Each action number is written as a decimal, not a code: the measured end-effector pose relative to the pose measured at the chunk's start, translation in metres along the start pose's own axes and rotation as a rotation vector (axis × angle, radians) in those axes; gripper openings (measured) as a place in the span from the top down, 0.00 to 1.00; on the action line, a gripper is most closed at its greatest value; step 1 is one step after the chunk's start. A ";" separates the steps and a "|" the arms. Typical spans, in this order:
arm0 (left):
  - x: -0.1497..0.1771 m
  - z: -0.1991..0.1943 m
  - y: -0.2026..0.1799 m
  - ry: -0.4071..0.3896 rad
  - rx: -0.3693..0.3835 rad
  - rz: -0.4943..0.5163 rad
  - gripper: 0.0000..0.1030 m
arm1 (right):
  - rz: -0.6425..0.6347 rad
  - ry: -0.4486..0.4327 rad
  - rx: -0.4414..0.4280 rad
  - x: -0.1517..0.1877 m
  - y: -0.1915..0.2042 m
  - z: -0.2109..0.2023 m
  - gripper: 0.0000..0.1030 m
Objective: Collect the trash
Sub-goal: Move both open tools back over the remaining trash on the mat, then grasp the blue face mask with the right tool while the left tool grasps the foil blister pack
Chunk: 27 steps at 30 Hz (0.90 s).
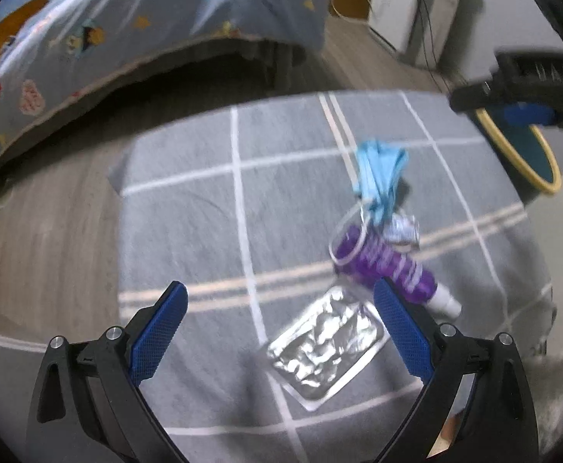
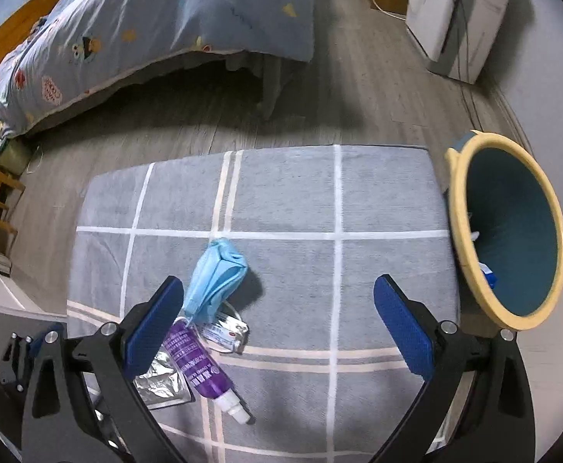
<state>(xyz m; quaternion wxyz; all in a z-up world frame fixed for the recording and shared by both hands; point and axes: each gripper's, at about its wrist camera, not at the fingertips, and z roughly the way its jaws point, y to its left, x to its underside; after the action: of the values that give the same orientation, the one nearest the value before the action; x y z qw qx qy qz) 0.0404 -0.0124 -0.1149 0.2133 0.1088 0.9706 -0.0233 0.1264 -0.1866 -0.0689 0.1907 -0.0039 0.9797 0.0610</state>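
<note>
Four pieces of trash lie grouped on a grey rug [image 1: 212,208] with white lines, seen from the left wrist: a blue face mask [image 1: 380,177], a purple tube [image 1: 389,266], a small crumpled wrapper [image 1: 403,229] and a silver foil pouch [image 1: 326,351]. The left gripper [image 1: 281,324] hangs above the pouch, fingers [image 1: 162,332] spread wide and empty. The right gripper [image 1: 520,88] shows at upper right, in front of a yellow-rimmed bin [image 1: 528,158]. This view is blurred.

From the right wrist, the right gripper [image 2: 279,328] has its fingers [image 2: 401,328] wide apart, holding nothing. The mask [image 2: 216,281], tube [image 2: 200,366], wrapper [image 2: 223,330] and pouch [image 2: 158,384] sit near its left finger, the tube lying partly over the pouch. The bin [image 2: 459,239], blue inside, stands just beside the rug's [image 2: 389,200] right edge with a few scraps in it. A bed [image 2: 135,23] stands on the wood floor [image 2: 358,88] beyond.
</note>
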 end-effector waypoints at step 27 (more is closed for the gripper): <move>0.035 0.056 -0.044 0.222 0.078 0.236 0.05 | 0.034 0.101 -0.020 -0.009 0.024 0.060 0.12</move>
<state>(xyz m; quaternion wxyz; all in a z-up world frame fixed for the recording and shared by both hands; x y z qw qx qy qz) 0.0221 -0.0533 -0.1803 0.1016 0.2322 0.9671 -0.0234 0.1563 -0.1553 -0.1175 0.1399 0.0079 0.9874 0.0737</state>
